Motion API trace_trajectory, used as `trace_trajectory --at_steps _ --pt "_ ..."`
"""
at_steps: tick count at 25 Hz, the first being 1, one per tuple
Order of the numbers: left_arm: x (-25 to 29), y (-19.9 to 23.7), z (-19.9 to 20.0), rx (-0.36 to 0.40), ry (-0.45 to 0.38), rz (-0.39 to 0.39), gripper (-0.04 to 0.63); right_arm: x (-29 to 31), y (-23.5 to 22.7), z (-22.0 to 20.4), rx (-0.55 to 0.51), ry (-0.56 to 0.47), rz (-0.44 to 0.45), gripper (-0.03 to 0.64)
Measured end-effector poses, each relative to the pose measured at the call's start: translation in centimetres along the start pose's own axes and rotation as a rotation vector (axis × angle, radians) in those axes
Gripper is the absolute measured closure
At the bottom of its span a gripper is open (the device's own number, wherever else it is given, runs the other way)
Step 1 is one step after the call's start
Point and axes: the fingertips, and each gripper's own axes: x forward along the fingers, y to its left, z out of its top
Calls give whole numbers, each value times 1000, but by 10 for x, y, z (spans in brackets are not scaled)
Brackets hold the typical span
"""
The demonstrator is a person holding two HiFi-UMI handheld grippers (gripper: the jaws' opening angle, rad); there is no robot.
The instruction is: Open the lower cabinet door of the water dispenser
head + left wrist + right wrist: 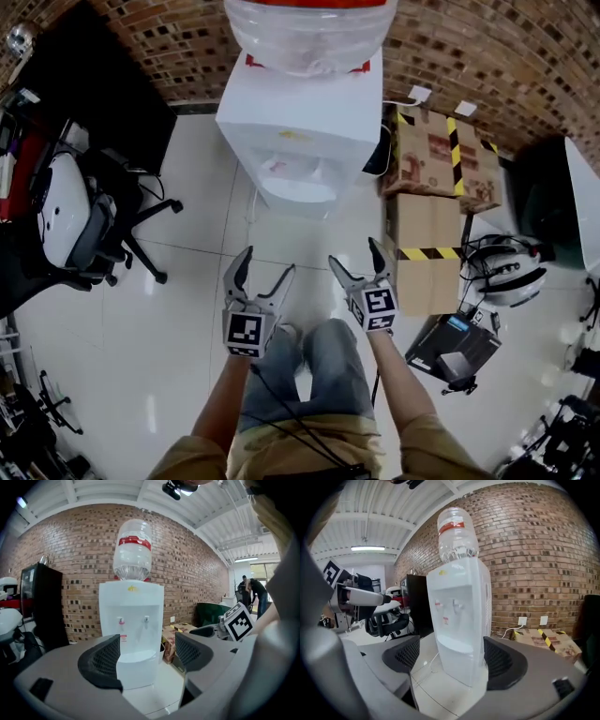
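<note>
A white water dispenser [302, 122] with a clear bottle [309, 33] on top stands against the brick wall. It fills the middle of the left gripper view [132, 634] and the right gripper view [461, 630]. Its lower cabinet front [457, 667] shows below the drip shelf; I cannot make out a door edge. My left gripper [264, 269] and right gripper [358, 261] are both open, empty, side by side, a short way in front of the dispenser.
Cardboard boxes [433, 206] with yellow-black tape stand right of the dispenser. An office chair [80, 220] and a black cabinet [98, 89] are at the left. A helmet-like device [506, 272] and a black box [453, 349] lie at the right. White tiled floor [178, 319] surrounds me.
</note>
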Motion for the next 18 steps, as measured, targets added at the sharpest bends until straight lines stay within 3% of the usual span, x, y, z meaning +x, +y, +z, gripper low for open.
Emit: trace_trajectory --at_steps 3,7,13,18 --pt "37 7 -35 -12 -36 19 240 58 -30 -53 -38 15 56 176" --pt "74 9 -87 56 -69 4 241 118 -71 -109 -45 19 101 176" --pt "111 16 -137 91 -119 -32 241 180 -117 -158 -64 -2 101 176" --pt "125 13 -154 47 -207 -36 253 218 -132 -182 -85 -25 114 218"
